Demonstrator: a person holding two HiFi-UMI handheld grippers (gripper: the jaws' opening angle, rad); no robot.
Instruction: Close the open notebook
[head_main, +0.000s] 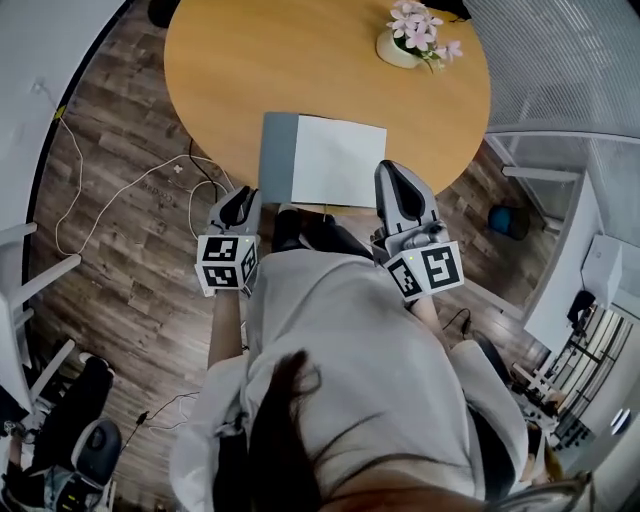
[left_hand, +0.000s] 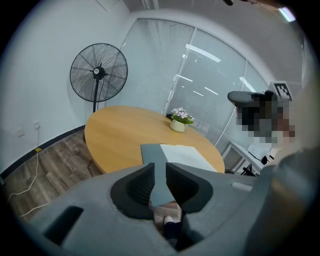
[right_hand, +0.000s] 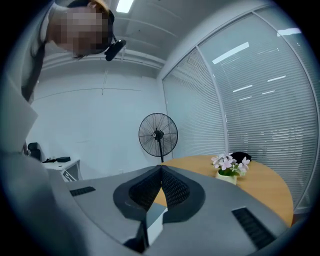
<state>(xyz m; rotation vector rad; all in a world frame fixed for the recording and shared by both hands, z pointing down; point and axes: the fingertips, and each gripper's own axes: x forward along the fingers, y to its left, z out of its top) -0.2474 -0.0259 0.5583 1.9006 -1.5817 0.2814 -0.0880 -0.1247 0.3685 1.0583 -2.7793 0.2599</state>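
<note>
Since the head camera looks almost straight down, we get the round light-wood table (head_main: 230, 80) from above. The person's white-shirted torso (head_main: 350, 350) covers its near rim, so we can't see where the edge runs.

Next down in size is the black pedestal fan (left_hand: 98, 72) by the wall. Its foot is tucked behind the tabletop in both gripper views.

The open notebook (head_main: 325, 160), grey cover on the left and blank white page on the right, lies flat on the near side of the table, between the two grippers. Its near edge is hidden by them, so we can't tell if it overhangs the rim.

The left gripper (head_main: 240, 203) sits by the grey cover's corner. Its jaws are parted with nothing clamped, and we only see the cover through the gap.

The right gripper (head_main: 393, 178) is just beside the page's near right corner. Its jaw tips are pressed together on nothing, and only a sliver of notebook peeks out under them.

A small white pot of pink flowers (head_main: 410, 42) stands at the far side.
</note>
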